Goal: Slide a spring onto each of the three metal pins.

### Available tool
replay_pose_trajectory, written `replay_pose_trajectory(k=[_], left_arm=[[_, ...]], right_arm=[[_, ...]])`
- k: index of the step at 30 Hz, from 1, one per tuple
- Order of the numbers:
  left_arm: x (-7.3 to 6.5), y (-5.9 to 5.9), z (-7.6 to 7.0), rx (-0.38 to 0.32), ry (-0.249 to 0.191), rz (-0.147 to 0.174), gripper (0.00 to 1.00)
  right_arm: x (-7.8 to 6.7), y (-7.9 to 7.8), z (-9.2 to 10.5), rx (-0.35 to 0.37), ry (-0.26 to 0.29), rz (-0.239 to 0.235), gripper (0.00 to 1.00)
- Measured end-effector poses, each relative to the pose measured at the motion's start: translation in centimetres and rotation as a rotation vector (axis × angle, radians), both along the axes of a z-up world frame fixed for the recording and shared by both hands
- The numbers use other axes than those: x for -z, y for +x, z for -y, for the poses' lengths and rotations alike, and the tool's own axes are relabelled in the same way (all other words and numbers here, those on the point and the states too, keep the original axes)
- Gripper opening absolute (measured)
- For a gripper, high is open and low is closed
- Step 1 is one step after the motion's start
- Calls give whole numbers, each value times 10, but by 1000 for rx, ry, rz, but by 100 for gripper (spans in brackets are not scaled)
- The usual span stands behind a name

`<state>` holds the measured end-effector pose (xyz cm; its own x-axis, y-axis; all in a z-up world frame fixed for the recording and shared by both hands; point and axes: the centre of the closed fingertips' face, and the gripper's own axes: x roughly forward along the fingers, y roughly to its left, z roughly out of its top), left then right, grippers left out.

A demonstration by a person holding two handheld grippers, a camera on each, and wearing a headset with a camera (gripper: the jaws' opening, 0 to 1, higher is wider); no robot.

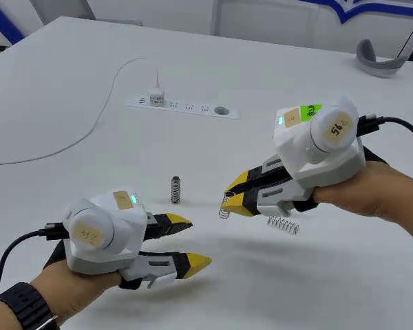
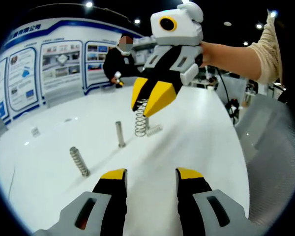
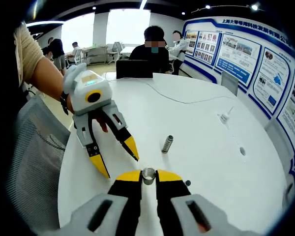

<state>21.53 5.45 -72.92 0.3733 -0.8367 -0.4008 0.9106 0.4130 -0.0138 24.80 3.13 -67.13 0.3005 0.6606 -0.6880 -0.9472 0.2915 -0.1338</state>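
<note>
My right gripper is shut on a small coil spring, holding it upright just above the white table. In the right gripper view the spring sits end-on between the yellow tips. The left gripper view shows the held spring hanging beside a bare metal pin. Another pin wears a spring, to the left. A loose spring lies on the table under my right hand. My left gripper stands open and empty, low and to the left.
A white power strip with a plugged-in adapter and a thin cable lies further back. A grey curved object rests at the far right. People sit at the table's far side, and a mesh chair stands by its edge.
</note>
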Motion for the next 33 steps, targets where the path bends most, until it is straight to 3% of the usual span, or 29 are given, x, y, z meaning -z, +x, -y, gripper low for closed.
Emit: replay_pose_trajectory(k=[22,33], left_arm=[[5,-2,-2,-14,3,-18,45],[7,-2,-3,-18,6,-20,45]], right_arm=[[-8,43,26,134,-2,41,12],[-1,57,26,175,6,36,12]])
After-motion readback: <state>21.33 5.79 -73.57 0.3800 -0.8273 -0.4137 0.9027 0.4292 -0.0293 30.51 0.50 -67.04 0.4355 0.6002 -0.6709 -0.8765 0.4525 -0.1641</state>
